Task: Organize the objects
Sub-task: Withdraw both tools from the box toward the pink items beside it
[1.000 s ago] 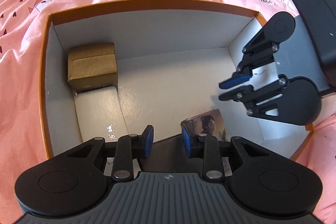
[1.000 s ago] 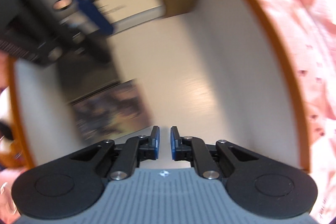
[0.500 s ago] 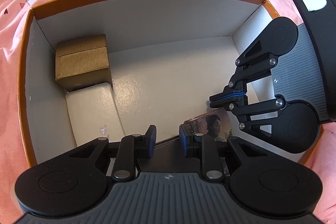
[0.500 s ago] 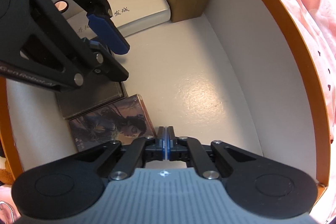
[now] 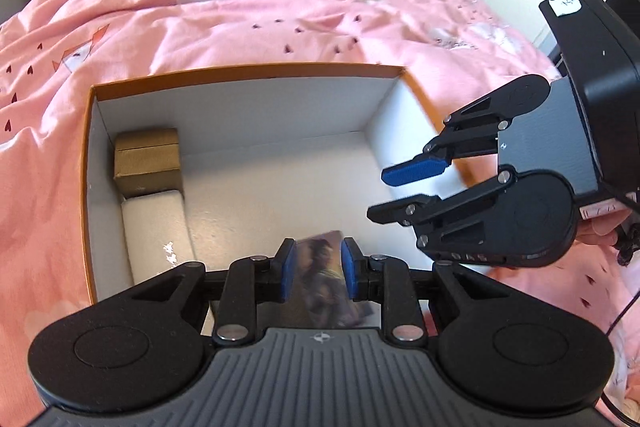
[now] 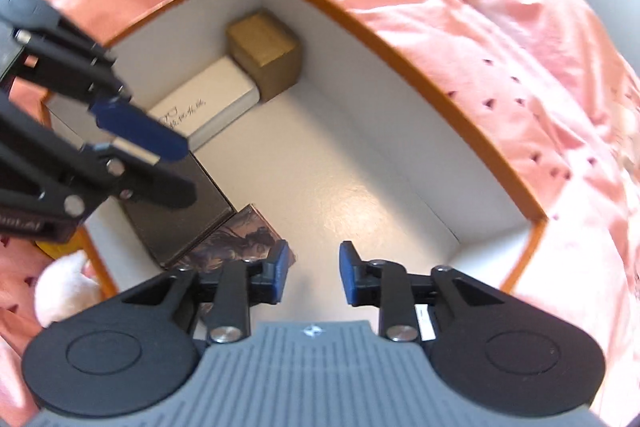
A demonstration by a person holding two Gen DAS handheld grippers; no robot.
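Portrait-printed box [image 6: 240, 239] lay flat on the floor of the orange-rimmed carton [image 5: 240, 73], its long edge touching the dark box [image 6: 188, 219]. That dark box followed the white box [image 6: 204, 107] and the gold box [image 6: 264, 55], which sat in the far corner; the four formed one row along a single wall. The rest of the carton floor was bare. The carton itself rested on pink bedding [image 5: 240, 7].

Your left gripper [image 5: 318, 271] hung above the row. Its jaws had just been closing to a narrow gap with nothing between them; the portrait print was only seen through that gap, well below the pads. Your right gripper [image 6: 312, 271] hung over bare floor just beside the portrait-printed box. Its jaws had just been opening, and they too were empty.

Judgement: placement of this box appeared finished, and you were between items. The next move called for lifting both tools clear of the carton walls without nudging the row, then finding the next object. None could be identified in either view.
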